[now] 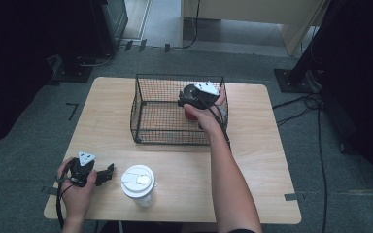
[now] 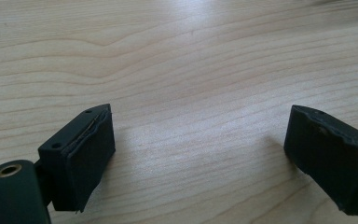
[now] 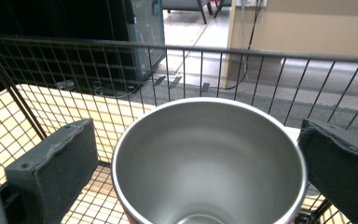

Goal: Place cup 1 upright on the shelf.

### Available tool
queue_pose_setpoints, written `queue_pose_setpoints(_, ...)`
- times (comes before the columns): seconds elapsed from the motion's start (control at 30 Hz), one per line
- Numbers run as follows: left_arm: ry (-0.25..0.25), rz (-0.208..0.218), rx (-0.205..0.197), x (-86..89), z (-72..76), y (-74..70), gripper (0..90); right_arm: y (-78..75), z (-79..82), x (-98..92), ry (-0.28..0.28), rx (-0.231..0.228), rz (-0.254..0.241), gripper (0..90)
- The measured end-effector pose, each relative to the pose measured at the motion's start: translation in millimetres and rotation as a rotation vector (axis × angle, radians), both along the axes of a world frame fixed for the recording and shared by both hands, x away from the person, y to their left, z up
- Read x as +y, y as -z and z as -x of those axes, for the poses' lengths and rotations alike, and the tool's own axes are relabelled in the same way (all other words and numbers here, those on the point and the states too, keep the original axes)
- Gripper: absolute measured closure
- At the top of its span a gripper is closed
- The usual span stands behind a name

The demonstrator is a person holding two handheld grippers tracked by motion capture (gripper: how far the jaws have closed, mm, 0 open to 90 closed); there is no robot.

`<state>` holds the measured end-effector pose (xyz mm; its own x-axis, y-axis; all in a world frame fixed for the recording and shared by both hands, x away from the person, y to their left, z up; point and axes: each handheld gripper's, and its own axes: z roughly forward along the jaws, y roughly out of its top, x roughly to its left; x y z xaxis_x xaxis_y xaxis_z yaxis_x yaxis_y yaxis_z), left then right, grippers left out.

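A cup, red outside (image 1: 190, 115) and bare steel inside (image 3: 205, 140), stands upright in the right part of a black wire basket (image 1: 148, 138). My right gripper (image 1: 192, 104) reaches down into the basket over the cup. In the right gripper view its jaws (image 3: 200, 161) stand wide on either side of the cup's rim, the left pad (image 3: 56, 168) a little clear of it. My left gripper (image 1: 105, 174) rests on the table at the near left, open, with only bare wood between its pads (image 2: 86, 158).
A white cup with a white lid (image 1: 138, 184) stands on the wooden table (image 1: 257, 165) just right of my left gripper. The basket's far wall (image 3: 214, 51) rises behind the steel cup. Cables and dark stands lie on the floor around the table.
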<state>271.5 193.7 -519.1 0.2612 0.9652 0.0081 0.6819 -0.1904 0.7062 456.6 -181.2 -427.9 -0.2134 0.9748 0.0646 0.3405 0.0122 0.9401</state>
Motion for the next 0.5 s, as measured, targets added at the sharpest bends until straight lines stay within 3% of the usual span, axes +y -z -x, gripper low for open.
queue_pose_setpoints(0.33,0.000,0.000,0.000,0.0,0.0,0.0,9.5,-26.3,3.4,0.5,-0.002,-0.059,0.006,0.0)
queue_pose_setpoints(0.37,0.000,0.000,0.000,0.0,0.0,0.0,9.5,-32.2,6.8,0.6,-0.005,-0.064,-0.017,0.0)
queue_pose_setpoints(0.5,0.000,0.000,0.000,0.0,0.0,0.0,9.5,-42.3,16.6,1.9,-0.020,-0.080,-0.020,0.0)
